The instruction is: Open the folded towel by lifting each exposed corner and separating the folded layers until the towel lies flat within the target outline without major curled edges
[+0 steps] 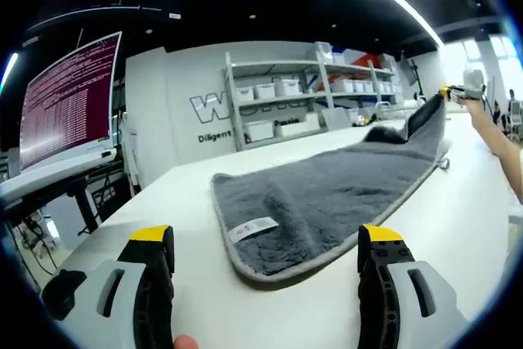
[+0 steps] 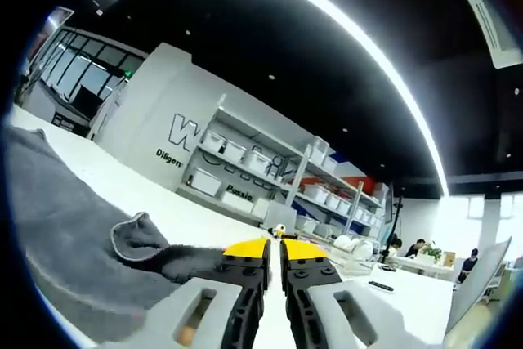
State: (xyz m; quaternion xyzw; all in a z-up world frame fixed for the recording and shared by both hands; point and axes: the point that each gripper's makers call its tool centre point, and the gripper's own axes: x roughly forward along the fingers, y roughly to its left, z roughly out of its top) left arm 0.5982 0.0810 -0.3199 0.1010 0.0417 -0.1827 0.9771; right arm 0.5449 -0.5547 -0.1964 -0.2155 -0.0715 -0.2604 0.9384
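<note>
You're holding the left gripper point(image 1: 265, 263) low over the white table point(image 1: 163, 202) with its yellow-tipped jaws standing wide apart, nothing between them, and the left gripper view is giving you the whole run of the grey towel point(image 1: 327, 194): fluffy pile, a paler stitched hem, rounded near corner lying flat just ahead of the jaws, and a small white label point(image 1: 253, 229) sitting on top near that edge. Far down the table, the towel's distant corner is rising off the surface, pinched up by the right gripper point(image 1: 458, 91) with your forearm point(image 1: 498, 140) reaching out behind it. The right gripper view is showing you that pinch close up: the right gripper point(image 2: 274, 255) is squeezing its jaws together on a thin fold of the towel point(image 2: 73, 234), the cloth bunching and curling to the left of the tips. Behind, metal shelves point(image 1: 286, 100) are carrying white bins against a lettered wall, and a monitor point(image 1: 69, 104) is glowing with text at the left.
</note>
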